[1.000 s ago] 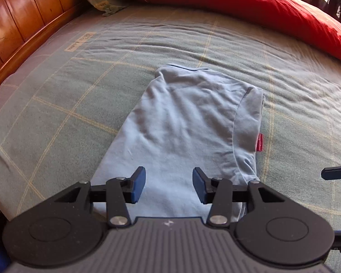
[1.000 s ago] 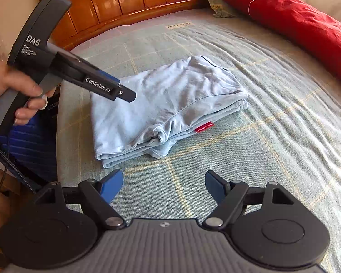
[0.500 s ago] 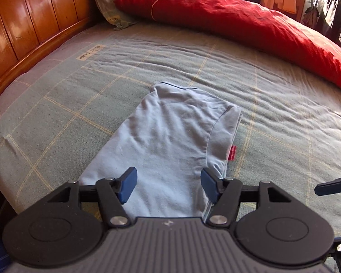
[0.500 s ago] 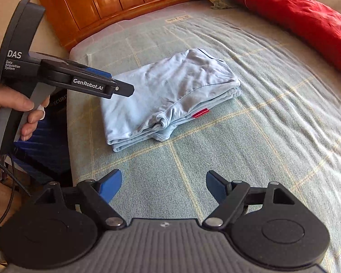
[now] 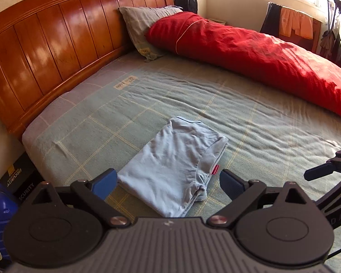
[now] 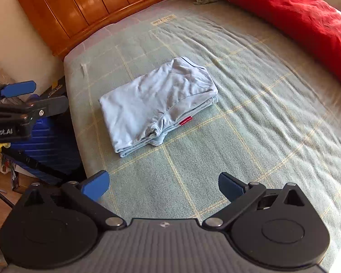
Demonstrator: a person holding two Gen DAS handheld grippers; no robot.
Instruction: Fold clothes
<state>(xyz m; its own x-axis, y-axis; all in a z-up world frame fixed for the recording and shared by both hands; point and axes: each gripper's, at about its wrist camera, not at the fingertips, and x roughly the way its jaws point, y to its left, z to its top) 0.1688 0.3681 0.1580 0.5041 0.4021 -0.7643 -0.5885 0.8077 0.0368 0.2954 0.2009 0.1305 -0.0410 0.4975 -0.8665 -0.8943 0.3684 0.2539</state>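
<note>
A light blue garment [image 5: 177, 163] [image 6: 156, 104] lies folded into a compact rectangle on the green checked bed sheet [image 5: 261, 122] [image 6: 250, 79], a small red label showing at its folded edge. My left gripper [image 5: 168, 184] hangs high above the garment's near end, jaws opening wide, nothing between them. My right gripper [image 6: 163, 185] is above bare sheet in front of the garment, jaws also opening, holding nothing. The left gripper [image 6: 31, 97] shows at the left edge of the right wrist view, and the right gripper's fingers [image 5: 322, 173] at the right edge of the left wrist view.
A red duvet [image 5: 261, 56] [image 6: 307, 22] runs along the far side of the bed, a grey pillow [image 5: 145, 25] beside it. The wooden headboard [image 5: 56, 50] [image 6: 91, 6] stands at the head. A blue suitcase [image 6: 45, 145] and a box sit on the floor by the bed.
Both grippers have risen and drawn back from the folded garment, so more of the bed and headboard shows. Both pairs of jaws have spread wider. The garment has stayed still.
</note>
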